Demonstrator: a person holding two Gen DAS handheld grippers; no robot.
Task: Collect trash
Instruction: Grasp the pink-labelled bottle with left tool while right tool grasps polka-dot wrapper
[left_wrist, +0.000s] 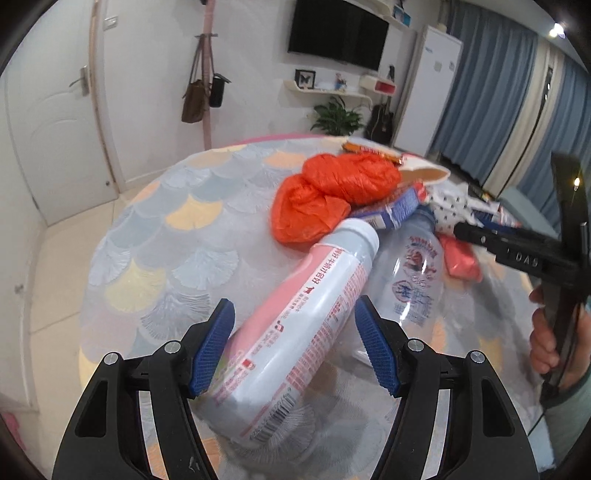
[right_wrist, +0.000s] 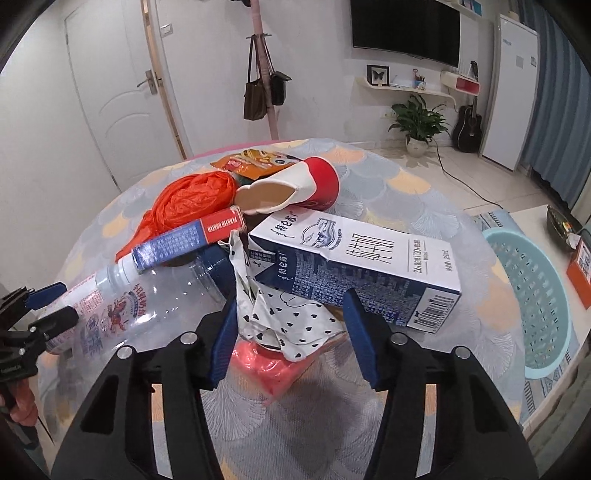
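Tabletop carton (right_wrist: 354, 266): "PLASTIC COATED" box (right_wrist: 188, 240)

On the table (right_wrist: 388, 184) lie two bottles, one pink-labelled (left_wrist: 295, 332) and one clear (right_wrist: 147, 306); one milk carton (right_wrist: 354, 266); one orange bag (right_wrist: 192, 203); one crushed paper cup (right_wrist: 295, 188); one snack packet (right_wrist: 251, 160); one heart-print wrapper (right_wrist: 291, 321). One basket (right_wrist: 532, 302) sits at the right.

Home living room, wall television (right_wrist: 405, 27), guitar (right_wrist: 467, 127), potted plant (right_wrist: 419, 120), curtains (left_wrist: 491, 92)
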